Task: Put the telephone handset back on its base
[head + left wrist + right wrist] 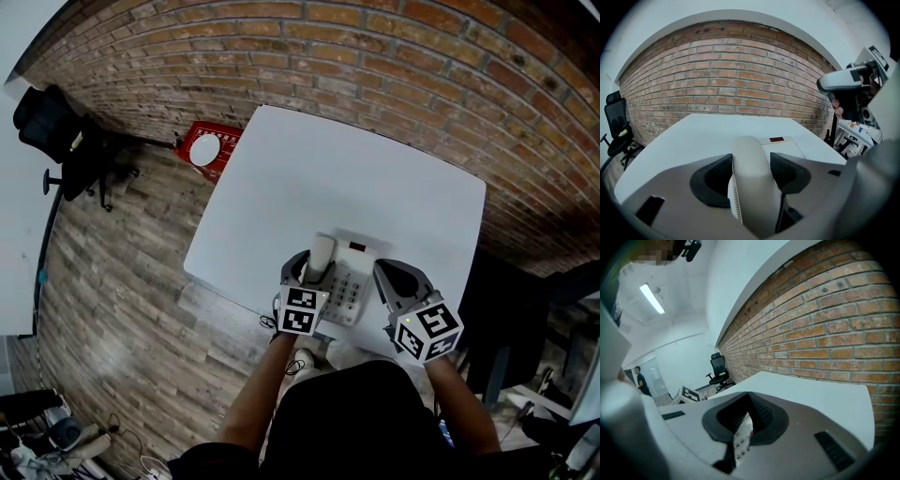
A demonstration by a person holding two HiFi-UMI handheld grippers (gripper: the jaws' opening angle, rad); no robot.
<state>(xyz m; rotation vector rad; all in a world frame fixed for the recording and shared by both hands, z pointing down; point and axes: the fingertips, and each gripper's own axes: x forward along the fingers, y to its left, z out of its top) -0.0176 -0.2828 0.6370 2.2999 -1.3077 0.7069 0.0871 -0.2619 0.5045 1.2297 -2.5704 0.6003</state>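
The pale grey telephone handset [321, 255] is over the left side of the white telephone base [354, 284], near the front edge of the white table [375, 178]. My left gripper [314, 269] is shut on the handset [752, 178], whose far end points at the base [787, 146] with its red label. I cannot tell whether the handset rests in its cradle. My right gripper [394, 277] is shut and holds nothing, just right of the base. Keypad buttons [740, 442] show through the slit under its pads.
A brick wall [394, 56] runs behind the table. On the wood floor to the left stand a red sign [208, 148] and a black office chair [56, 131]. My right gripper [843, 79] shows at the upper right of the left gripper view.
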